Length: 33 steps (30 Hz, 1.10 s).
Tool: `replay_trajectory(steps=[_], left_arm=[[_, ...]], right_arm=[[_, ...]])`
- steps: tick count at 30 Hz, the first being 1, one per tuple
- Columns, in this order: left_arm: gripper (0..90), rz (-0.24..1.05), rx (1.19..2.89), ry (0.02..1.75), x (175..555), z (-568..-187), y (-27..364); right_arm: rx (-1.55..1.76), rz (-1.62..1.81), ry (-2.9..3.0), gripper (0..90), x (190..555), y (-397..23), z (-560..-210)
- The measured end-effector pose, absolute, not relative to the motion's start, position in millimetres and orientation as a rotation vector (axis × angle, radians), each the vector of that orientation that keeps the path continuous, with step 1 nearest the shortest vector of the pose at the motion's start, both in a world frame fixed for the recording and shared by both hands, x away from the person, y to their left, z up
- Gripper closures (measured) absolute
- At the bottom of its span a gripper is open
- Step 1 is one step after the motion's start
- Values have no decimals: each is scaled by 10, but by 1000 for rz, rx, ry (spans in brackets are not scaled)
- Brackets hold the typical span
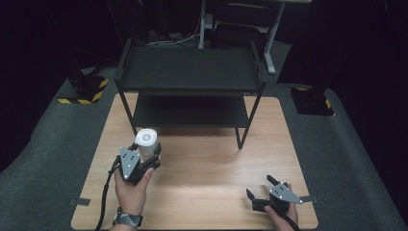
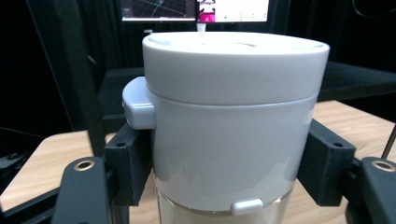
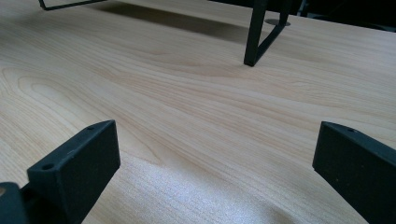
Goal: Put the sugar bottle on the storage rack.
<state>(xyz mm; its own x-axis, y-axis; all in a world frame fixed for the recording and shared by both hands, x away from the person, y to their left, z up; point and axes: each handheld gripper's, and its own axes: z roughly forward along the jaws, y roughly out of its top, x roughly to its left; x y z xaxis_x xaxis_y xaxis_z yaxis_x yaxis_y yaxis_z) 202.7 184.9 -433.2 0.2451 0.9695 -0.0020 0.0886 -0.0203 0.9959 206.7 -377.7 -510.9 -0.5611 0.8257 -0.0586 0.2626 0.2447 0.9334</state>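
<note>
Left claw (image 1: 146,155) grips a white jar (image 2: 229,116), its base cut off; right claw (image 3: 215,177) gapes above the tabletop (image 1: 202,163).

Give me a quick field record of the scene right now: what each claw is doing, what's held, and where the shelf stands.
left claw: shut on the white container, gripping its sides just below the lid
white container: upright, lid on, clear lower part, held in front of the black shelf rack
right claw: open, nothing between the jaws, low over the wooden table
black shelf rack: two tiers, both bare, at the far side of the table
</note>
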Motion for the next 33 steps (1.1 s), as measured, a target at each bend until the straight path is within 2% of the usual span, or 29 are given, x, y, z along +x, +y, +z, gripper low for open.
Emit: replay_trajectory(steps=[19,33], left_arm=[[298,988,1361,997,2302,-3929,1622],[298,976,1343,1011,2616,-3813,1516]], right_arm=[[984,1317,1963,3,2067,-3787,-5115],[983,1321,1960,3,2063,-3791,-5120]])
